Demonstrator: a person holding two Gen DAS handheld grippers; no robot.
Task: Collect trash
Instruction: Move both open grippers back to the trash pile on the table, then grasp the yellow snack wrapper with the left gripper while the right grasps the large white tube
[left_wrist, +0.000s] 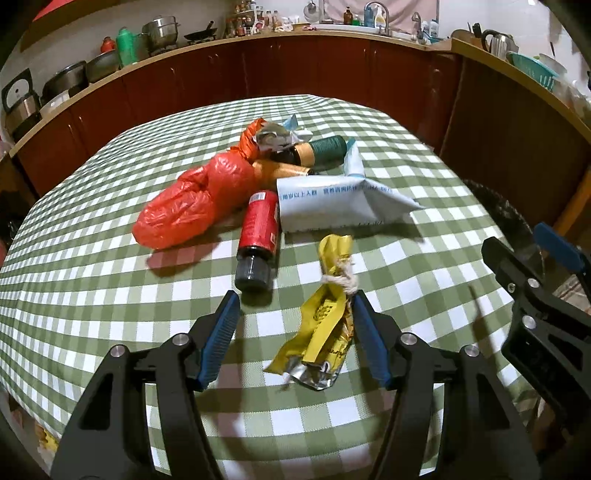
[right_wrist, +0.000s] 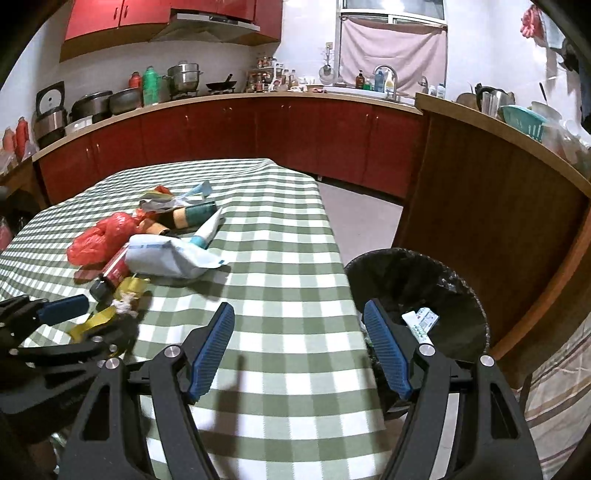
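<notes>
table: green-white checked cloth (left_wrist: 110, 295) | counter: steel pot (right_wrist: 183, 77), green flask (right_wrist: 150, 85), kettle (right_wrist: 489, 99)

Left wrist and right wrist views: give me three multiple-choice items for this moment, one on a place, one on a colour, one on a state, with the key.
1. Where is the trash bin?
A. On the table
B. On the floor beside the table's edge
C. On the counter

2. What colour is the wrapper between the left gripper's fingers?
A. Yellow
B. Blue
C. White

3. How does the right gripper stand?
A. Shut on a bottle
B. Shut on a bag
C. Open, holding nothing

Key: 1 B, the lined bin sits below the cloth's edge. 2 A, the knotted wrapper is yellow with a foil end. 3 C, only checked cloth shows between its pads.
</notes>
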